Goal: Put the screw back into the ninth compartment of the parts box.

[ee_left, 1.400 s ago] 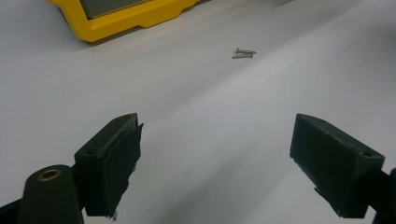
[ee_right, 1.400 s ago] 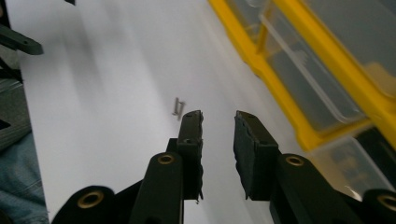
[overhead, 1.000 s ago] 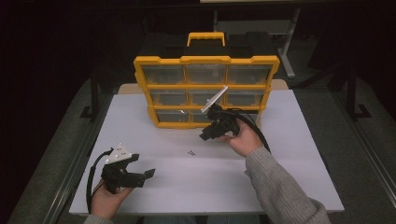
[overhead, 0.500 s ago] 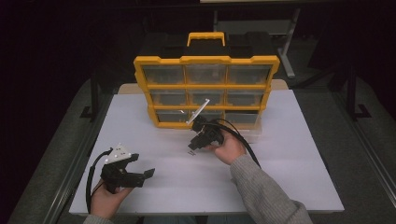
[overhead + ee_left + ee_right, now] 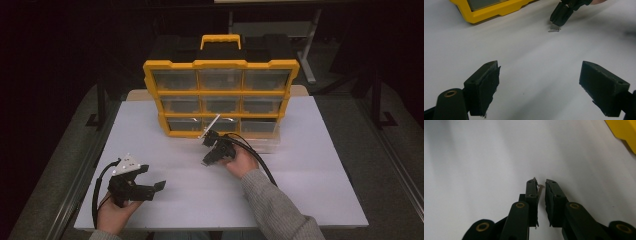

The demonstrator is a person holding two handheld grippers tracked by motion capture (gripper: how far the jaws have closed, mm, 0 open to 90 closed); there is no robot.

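Note:
Two tiny metal screws (image 5: pixel 554 29) lie on the white table (image 5: pixel 310 165) in front of the yellow drawer organiser (image 5: pixel 220 64). My right gripper (image 5: pixel 207 161) points down at them, its tips just above the table. In the right gripper view its jaws (image 5: pixel 541 182) have just been closing to a narrow gap, and a thin screw (image 5: pixel 539 187) sits between them against the left pad. The pads are not pressed together. My left gripper (image 5: pixel 152 177) rests at the front left of the table, wide open (image 5: pixel 539 72) with nothing between its jaws.
The organiser stands upright at the back of the table with three rows of clear drawers and a yellow handle (image 5: pixel 220 40) on top. A black cable (image 5: pixel 257 157) trails from the right gripper. Dark floor surrounds the table.
The right hand has come down and toward the front left, from the organiser's lowest drawer row to the table by the screws, with its jaws narrowing. The left gripper has stayed put.

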